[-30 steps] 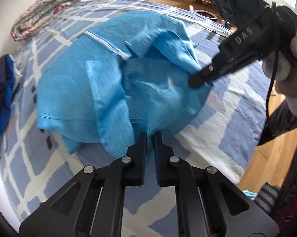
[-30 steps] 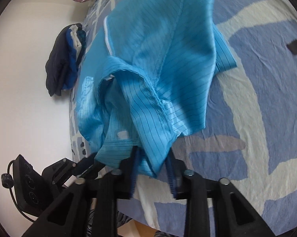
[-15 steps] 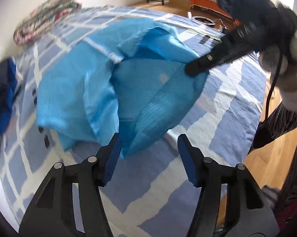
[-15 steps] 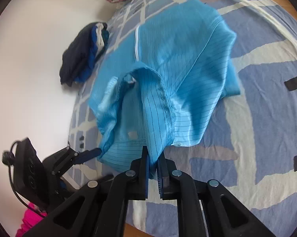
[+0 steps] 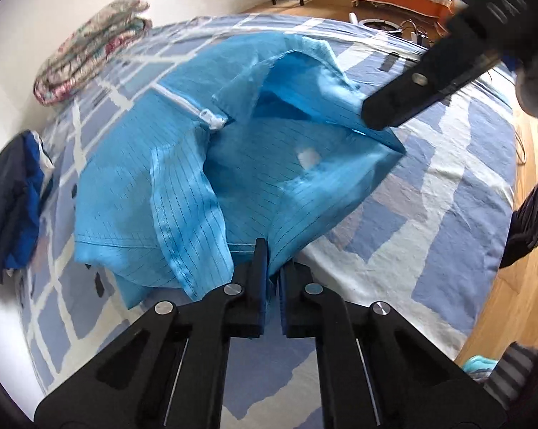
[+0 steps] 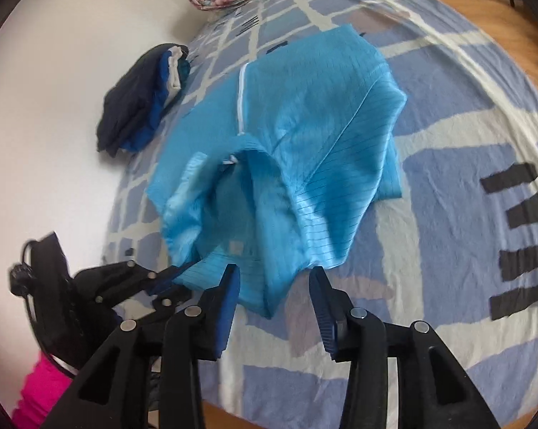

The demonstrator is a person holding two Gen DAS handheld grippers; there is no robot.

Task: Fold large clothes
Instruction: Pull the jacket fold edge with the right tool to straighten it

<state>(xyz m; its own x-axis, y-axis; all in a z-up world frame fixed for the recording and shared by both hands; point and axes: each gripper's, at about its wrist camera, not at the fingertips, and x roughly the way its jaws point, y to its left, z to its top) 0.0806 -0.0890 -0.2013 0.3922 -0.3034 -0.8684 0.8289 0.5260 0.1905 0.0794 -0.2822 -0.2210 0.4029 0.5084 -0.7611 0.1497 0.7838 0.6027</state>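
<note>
- Left hand-held gripper (image 5: 273,271): closed tight on the near hem of the blue garment (image 5: 183,164), after a quick opening and closing again; cloth pinched between the pads.
- Right hand-held gripper (image 6: 274,286): jaws just opened and now standing apart, a hanging fold of the garment between them but not pressed by the pads; in the left view, tip at the lifted far edge of the cloth.
- Stage, as a judgement: early to middle. Garment spread partly on the bed (image 5: 429,221), one side raised and turned over toward the middle, but no clean fold yet. Probably a re-grip in progress, not a finished fold.
- Left to do, most likely: take a new hold with the right one, lay the raised part flat, smooth it, then fold again to a compact shape.
- Look of the garment: bright blue, thin, with fine dark stripes and a white zipper (image 5: 190,107) along the front; wrinkled and bunched in the centre, a small white label on the inside.
- Farther out on the bed: a dark folded pile (image 5: 11,200) near the wall and a floral bundle (image 5: 90,53), both well apart from the garment.
</note>
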